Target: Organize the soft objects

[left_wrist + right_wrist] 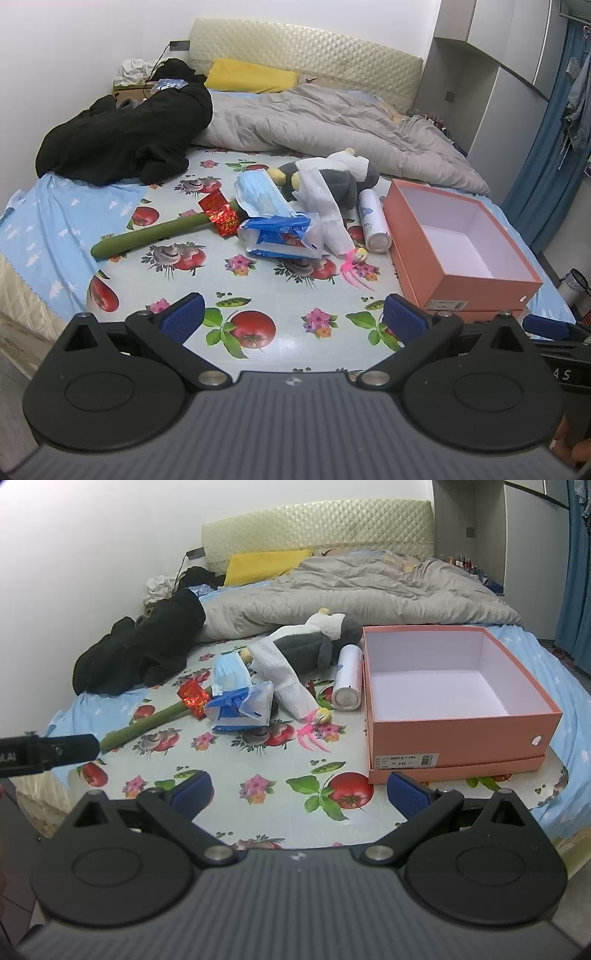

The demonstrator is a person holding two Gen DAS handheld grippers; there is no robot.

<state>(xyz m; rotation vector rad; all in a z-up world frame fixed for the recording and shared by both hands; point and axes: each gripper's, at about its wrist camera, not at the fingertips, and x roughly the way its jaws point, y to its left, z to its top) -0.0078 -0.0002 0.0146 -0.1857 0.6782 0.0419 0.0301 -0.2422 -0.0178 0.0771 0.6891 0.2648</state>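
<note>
Soft toy, grey and white, lies on a fruit-print cloth spread over a bed, well ahead of the left gripper and slightly to its right. Just in front of the toy, nearer the gripper, a white bag drapes over it. A blue mask sits left of the bag, touching a blue-and-white packet. A green stick with red foil at its far end stretches away to the gripper's left. A small pink feathered toy lies closest, ahead and a little right. A white tube rests between the soft toy and an open pink box, which stands to the gripper's right.

Seen from the right gripper, the box is just ahead and to its right, empty, and the soft toy lies farther ahead, left of the box.

Both grippers hover over the near edge of the cloth, jaws spread wide, holding nothing.
</note>
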